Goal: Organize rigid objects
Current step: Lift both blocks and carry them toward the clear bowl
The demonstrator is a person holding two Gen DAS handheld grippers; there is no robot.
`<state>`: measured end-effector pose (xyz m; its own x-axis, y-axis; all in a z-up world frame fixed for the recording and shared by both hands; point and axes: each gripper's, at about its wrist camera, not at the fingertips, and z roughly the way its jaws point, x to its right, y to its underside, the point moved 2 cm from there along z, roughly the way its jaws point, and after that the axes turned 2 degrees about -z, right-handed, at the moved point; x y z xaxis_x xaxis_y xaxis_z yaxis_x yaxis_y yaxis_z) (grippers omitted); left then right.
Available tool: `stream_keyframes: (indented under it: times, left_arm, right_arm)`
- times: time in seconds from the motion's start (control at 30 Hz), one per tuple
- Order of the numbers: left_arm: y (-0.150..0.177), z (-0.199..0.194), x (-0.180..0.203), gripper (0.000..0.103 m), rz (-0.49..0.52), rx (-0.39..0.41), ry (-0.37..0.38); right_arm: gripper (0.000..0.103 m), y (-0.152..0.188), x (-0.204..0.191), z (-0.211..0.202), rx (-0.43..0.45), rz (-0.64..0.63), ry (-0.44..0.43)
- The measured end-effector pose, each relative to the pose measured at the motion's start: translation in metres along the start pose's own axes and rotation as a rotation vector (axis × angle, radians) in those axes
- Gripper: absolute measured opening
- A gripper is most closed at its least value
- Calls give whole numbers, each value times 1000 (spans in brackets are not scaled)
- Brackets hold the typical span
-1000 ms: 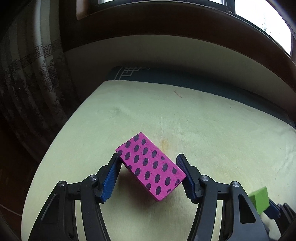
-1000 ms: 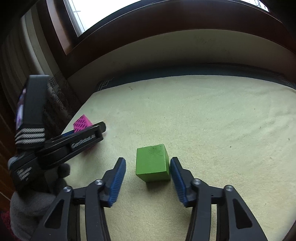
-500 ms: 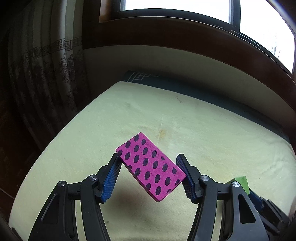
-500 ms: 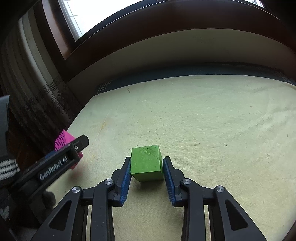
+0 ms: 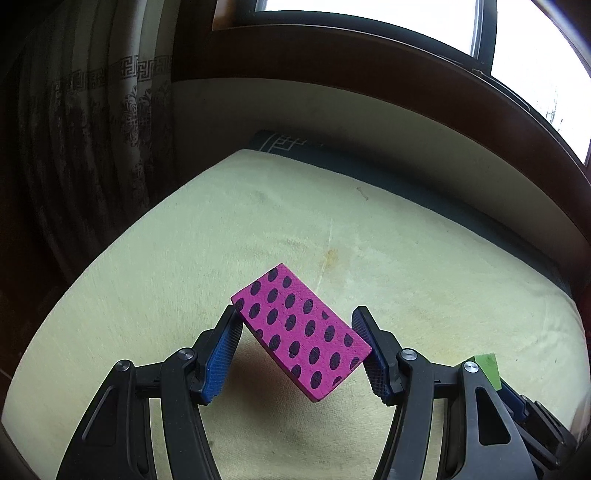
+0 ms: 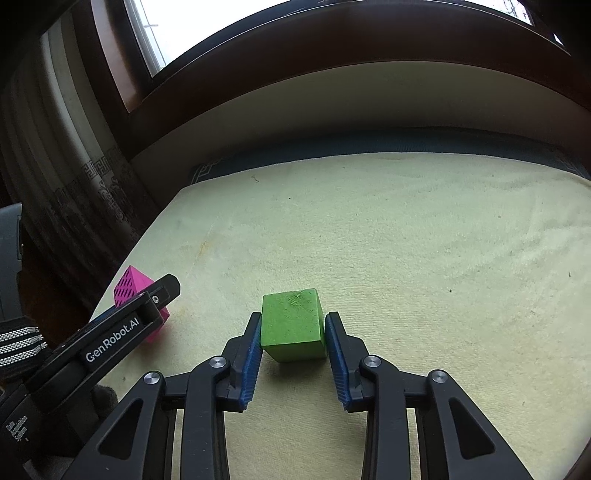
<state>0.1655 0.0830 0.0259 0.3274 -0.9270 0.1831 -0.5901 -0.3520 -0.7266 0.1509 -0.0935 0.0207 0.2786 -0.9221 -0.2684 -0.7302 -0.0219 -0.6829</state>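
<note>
Left tool (image 5: 297, 339): its two blue ribbed pads (image 5: 221, 354) clamp a magenta block with dark polka dots (image 5: 299, 328) by its opposite ends. The block sits skewed across the jaws, one corner up and away to the left, the other down and toward the camera on the right. It is lifted clear of the pale yellow-green towel (image 5: 424, 266); a soft shadow lies on the cloth beneath it. The tool points forward and slightly down over the left part of the towel. From the right wrist view the same tool reaches in from the lower left, its black finger marked "GenRobot.AI" lying across the magenta block (image 6: 129, 284), whose far corner shows above it. Right tool (image 6: 293, 332): jaws drawn narrow around a green cube (image 6: 291, 321), the blue pads against its left and right faces. The cube appears to rest on the towel (image 6: 424, 240); whether its base is just off the cloth cannot be told. This tool points straight ahead, angled down, near the towel's middle. In the left wrist view a sliver of the green cube (image 5: 487, 367) shows at lower right behind the finger. A patterned curtain (image 5: 110, 147) hangs at left; a dark-framed window (image 5: 406, 22) runs along the top.
</note>
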Motion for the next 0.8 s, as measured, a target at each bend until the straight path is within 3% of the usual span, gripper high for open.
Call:
stream_keyframes:
  times: [0.27, 0.8]
  left_arm:
    - [2, -2, 5, 62, 25, 8, 12]
    - [14, -24, 40, 62, 138, 30, 82]
  right_arm:
    - [35, 6, 6, -13, -5, -5, 59]
    - [35, 29, 62, -84, 55, 113, 146]
